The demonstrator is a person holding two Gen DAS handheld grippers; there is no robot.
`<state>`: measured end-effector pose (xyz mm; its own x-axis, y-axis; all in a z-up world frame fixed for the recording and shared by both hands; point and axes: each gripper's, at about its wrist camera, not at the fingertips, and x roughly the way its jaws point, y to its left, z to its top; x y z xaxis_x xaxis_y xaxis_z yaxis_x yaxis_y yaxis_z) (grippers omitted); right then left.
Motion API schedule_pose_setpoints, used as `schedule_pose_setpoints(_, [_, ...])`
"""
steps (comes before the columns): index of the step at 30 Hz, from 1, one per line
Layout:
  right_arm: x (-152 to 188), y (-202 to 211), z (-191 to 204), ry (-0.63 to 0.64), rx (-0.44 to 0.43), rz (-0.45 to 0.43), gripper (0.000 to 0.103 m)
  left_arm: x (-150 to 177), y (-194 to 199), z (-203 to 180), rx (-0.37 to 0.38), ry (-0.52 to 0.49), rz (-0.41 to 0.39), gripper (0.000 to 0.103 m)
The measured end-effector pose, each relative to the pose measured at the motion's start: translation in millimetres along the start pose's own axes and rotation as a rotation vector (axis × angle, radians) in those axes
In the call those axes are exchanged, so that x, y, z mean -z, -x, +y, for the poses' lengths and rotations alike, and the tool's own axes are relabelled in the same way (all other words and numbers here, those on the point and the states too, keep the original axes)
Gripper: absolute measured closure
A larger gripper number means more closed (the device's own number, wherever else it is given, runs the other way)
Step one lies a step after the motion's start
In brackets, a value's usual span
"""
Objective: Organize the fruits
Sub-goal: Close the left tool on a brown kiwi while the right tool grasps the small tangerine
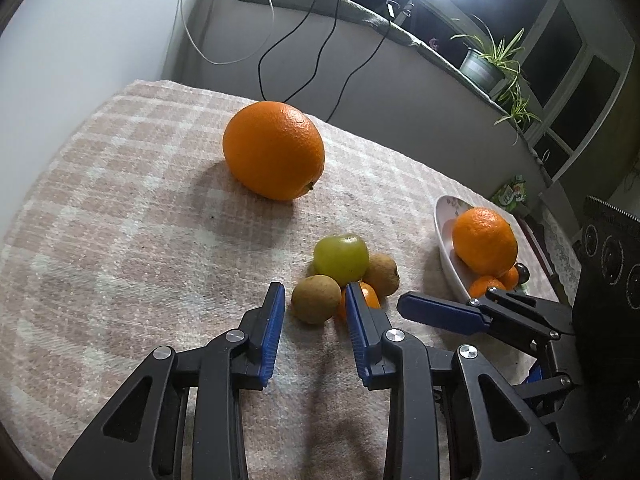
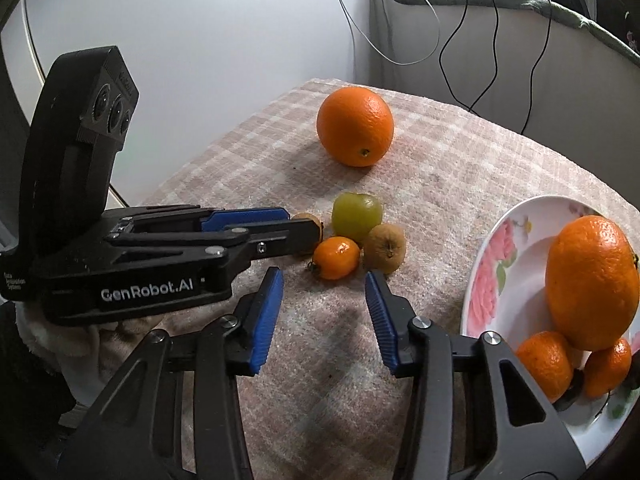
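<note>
On the far left of the desk, under its pink-and-white checked woven cloth, the big round orange sits alone, well apart from everything, with bare cloth all round it; I judge it the easiest piece to reach.

Nearer, the left gripper has its jaws spread and empty, the brown-skinned round fruit just beyond the gap, as if lined up for a pick. That fruit belongs to a tight cluster: a green round fruit, a small glossy orange kumquat-like fruit and a second brown fruit, all touching or nearly so, so there is little room for a finger between them.

The right gripper hovers near the cluster, jaws also spread and empty.

At the right edge, the white floral-printed plate already holds a large orange and smaller mandarins, seemingly the collecting place. Its near rim lies close to the desk's edge.
</note>
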<state>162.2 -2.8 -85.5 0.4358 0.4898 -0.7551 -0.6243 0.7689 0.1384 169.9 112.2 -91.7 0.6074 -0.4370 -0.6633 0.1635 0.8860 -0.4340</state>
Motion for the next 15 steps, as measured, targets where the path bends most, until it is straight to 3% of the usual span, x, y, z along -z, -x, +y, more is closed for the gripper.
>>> schedule_pose_setpoints(3, [-3, -3, 1, 0.008, 0.004, 0.003, 0.058, -1, -2, 0, 0.001, 0.001, 0.004, 0.079])
schedule_pose_setpoints(15, [-13, -17, 12, 0.063, 0.052, 0.023, 0.058, -3, 5, 12, -0.013, 0.046, -0.035, 0.080])
